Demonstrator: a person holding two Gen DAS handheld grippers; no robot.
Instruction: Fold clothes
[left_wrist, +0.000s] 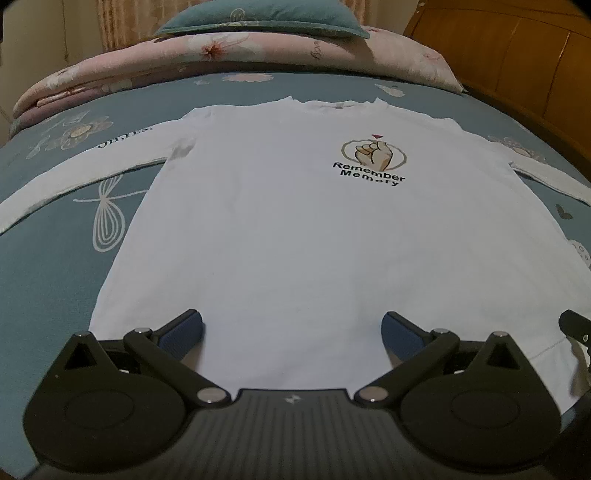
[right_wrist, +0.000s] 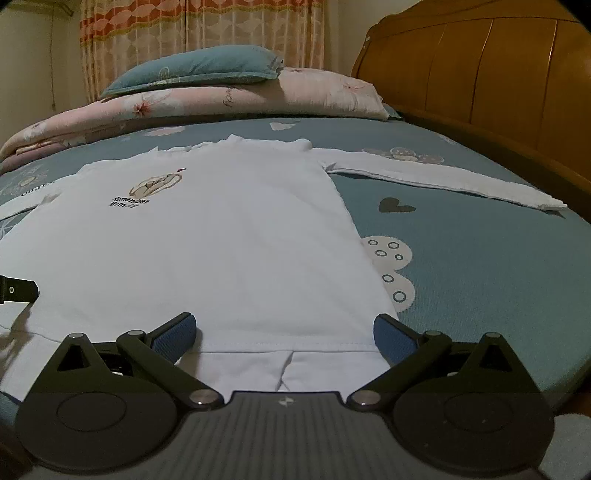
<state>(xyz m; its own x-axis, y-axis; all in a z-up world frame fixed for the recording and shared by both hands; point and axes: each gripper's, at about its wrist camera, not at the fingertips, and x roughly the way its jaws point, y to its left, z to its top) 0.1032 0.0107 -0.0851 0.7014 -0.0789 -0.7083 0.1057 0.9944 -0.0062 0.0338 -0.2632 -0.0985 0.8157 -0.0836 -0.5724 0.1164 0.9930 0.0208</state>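
Your shirt (left_wrist: 295, 229) lies flat on the bed (right_wrist: 480, 266), front up, sleeves spread to both sides. Your left tongs (left_wrist: 291, 328) gape wide above its hem, gripping nothing — your right tongs (right_wrist: 284, 332) stand just as wide at the hem's right corner. A pillow (right_wrist: 192, 70) tops the quilt (right_wrist: 229, 103) beyond.

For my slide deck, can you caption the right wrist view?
Open right gripper poised at the hem of a white long-sleeved shirt spread flat on a teal bedsheet.
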